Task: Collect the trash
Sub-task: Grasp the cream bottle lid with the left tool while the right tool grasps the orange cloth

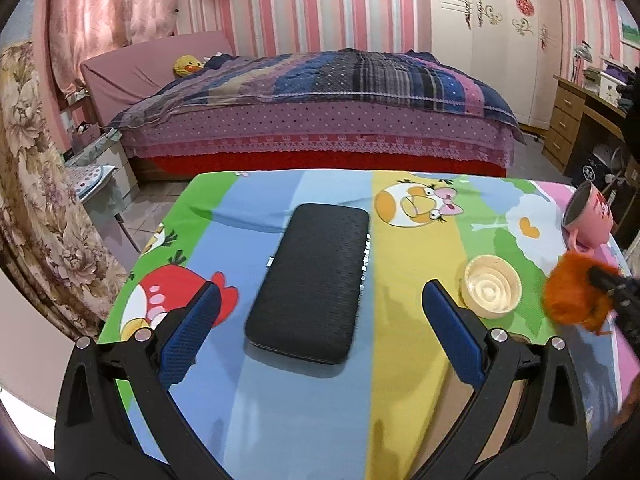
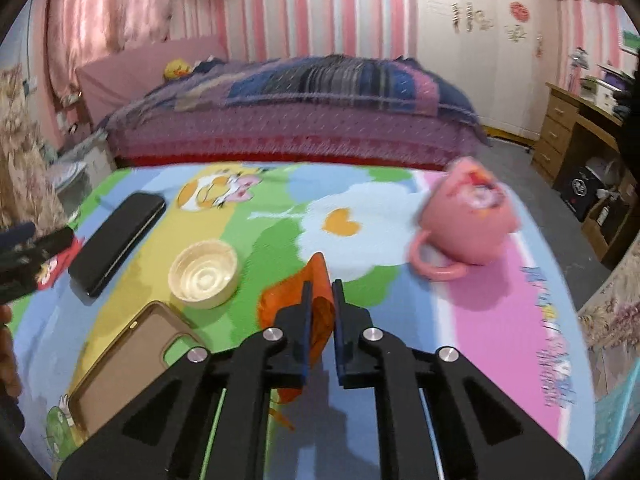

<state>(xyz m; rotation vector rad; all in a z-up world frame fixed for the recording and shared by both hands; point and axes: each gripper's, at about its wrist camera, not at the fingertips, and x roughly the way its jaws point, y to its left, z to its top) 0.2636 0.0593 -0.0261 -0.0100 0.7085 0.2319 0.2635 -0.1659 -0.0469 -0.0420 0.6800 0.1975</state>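
While the right tongs (image 2: 320, 292) grip the orange wrapper (image 2: 316, 320) just above the surface (image 2: 480, 312), the left tongs (image 1: 320, 300) hover wide open, empty. Judged next: carry the wrapper to a bin, none visible.

pink mug (image 2: 468, 224) motion-blurred, print unreadable; orange wrapper (image 2: 316, 312) half hidden by right gripper (image 2: 320, 300); phone case (image 2: 124, 360) partly hidden by gripper frame.

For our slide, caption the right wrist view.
Right gripper shut on orange peel, beside a cream lid and tipped pink cup.
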